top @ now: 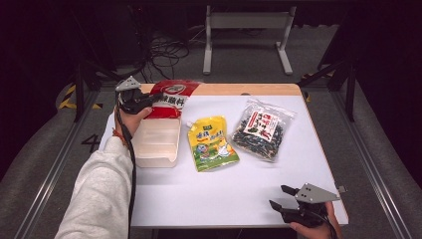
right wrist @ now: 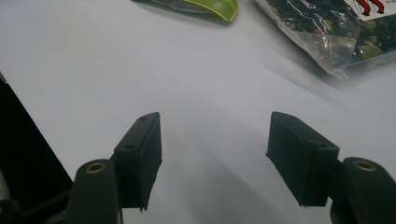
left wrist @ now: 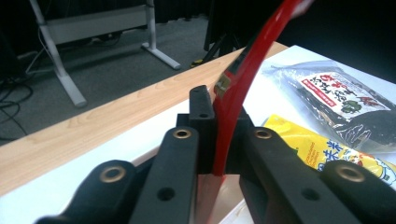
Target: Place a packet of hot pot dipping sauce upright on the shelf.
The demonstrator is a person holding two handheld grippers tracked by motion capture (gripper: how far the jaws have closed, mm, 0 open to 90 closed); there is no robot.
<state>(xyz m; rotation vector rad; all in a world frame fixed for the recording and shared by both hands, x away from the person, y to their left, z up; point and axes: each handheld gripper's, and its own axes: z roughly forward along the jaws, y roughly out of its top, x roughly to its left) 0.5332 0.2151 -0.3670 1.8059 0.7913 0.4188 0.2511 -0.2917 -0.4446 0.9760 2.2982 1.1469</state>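
The left hand-held gripper [top: 149,101] is up at the far left part of the desk [top: 224,194]. Its jaws are closed on the edge of a red bag [top: 171,97]. In the left gripper view the red bag [left wrist: 238,88] stands up thin between the jaws. A hand [top: 130,119] in a pale sleeve [top: 102,194] holds this gripper.

Under the red bag sits a clear box [top: 157,144]. The bag hangs over the far end of the box.

Just right of the box lies a yellow pouch [top: 211,144], flat on the desk. Right of the pouch, near it but not touching, lies a clear bag [top: 263,129] full of dark bits, with a red and white label.

The right hand-held gripper [top: 282,196] is well away from the box, at the near right corner of the desk. Its jaws are wide apart and hold nothing. In the right gripper view the gripper [right wrist: 212,149] points over bare white desk [right wrist: 140,70], with the pouch [right wrist: 210,5] and the clear bag [right wrist: 327,28] farther off.
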